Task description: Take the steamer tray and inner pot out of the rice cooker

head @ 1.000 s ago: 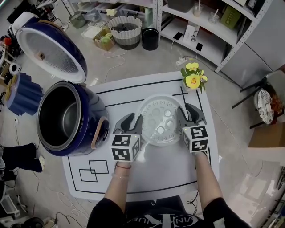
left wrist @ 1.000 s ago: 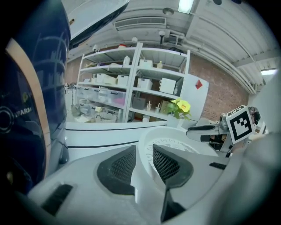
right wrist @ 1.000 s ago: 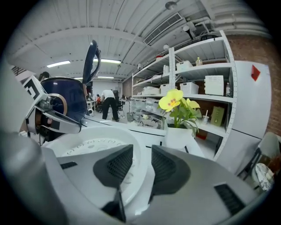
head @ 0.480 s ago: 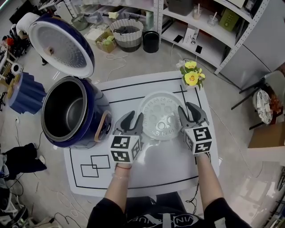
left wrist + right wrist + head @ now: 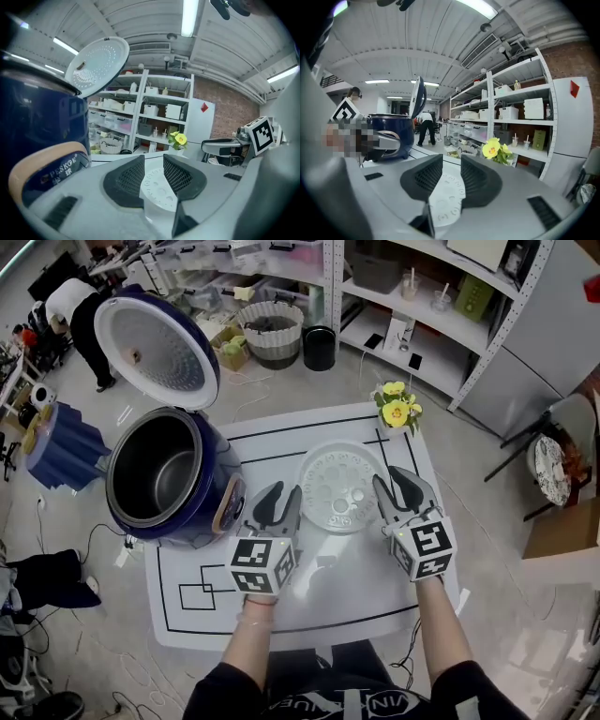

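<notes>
The clear perforated steamer tray [image 5: 342, 488] rests on the white mat, between my two grippers. My left gripper [image 5: 275, 503] hovers by its left side, jaws open with nothing gripped; the tray [image 5: 157, 187] shows through the gap past the left gripper [image 5: 153, 161]. My right gripper [image 5: 398, 491] hovers by the tray's right side, its jaws closing with nothing pressed between them. In its own view the right gripper [image 5: 451, 161] frames the tray [image 5: 447, 197]. The dark blue rice cooker [image 5: 202, 507] stands at the left, lid [image 5: 157, 348] up, with the metal inner pot [image 5: 155, 479] inside.
A vase of yellow flowers [image 5: 396, 407] stands at the mat's far right corner. The mat [image 5: 309, 587] has black outlines. On the floor behind are a basket [image 5: 275, 329], a black bin [image 5: 320, 348], shelves and a blue stool [image 5: 61, 446]. A person [image 5: 80, 310] stands at the far left.
Both grippers have risen and drawn slightly back from the tray's sides. The tray stays on the mat. The head view has shifted, showing more of the cooker and its lid.
</notes>
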`<state>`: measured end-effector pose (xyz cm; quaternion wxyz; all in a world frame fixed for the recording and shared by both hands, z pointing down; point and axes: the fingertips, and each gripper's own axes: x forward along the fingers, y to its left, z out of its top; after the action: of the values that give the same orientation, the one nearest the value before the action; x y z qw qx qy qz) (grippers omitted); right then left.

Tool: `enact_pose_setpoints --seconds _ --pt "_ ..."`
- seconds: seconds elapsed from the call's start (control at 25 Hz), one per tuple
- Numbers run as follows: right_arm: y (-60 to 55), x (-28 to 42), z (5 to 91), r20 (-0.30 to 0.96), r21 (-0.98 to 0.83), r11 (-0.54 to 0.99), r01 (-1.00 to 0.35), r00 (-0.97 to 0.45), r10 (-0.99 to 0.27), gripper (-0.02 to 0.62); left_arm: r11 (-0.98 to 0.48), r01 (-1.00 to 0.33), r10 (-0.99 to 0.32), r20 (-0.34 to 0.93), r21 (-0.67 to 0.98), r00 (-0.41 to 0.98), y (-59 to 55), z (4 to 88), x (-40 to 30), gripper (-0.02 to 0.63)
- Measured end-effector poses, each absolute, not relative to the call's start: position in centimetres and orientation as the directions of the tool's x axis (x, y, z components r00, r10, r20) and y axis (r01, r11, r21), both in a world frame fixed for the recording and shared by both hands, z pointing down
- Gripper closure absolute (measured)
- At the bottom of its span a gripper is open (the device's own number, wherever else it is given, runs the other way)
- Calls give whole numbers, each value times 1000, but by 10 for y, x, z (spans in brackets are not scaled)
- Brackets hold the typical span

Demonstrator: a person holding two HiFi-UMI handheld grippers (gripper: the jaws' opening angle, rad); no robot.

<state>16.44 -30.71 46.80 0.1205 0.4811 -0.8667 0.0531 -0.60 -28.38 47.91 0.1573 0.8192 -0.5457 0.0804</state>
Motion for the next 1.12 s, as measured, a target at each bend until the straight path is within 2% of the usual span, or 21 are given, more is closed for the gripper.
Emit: enact_pose_setpoints --seconds 0.44,0.68,1.12 --pt "-274 140 405 143 15 590 -808 -582 -801 536 -365 -918 -905 173 152 389 -255 412 -22 502" --pt "-260 134 385 112 19 612 -790 -607 -787 560 -365 -921 -917 118 138 381 -241 386 -30 534" --pt "-248 84 345 56 51 704 -708 -702 -710 561 -303 -946 -950 34 115 309 -215 340 -71 538"
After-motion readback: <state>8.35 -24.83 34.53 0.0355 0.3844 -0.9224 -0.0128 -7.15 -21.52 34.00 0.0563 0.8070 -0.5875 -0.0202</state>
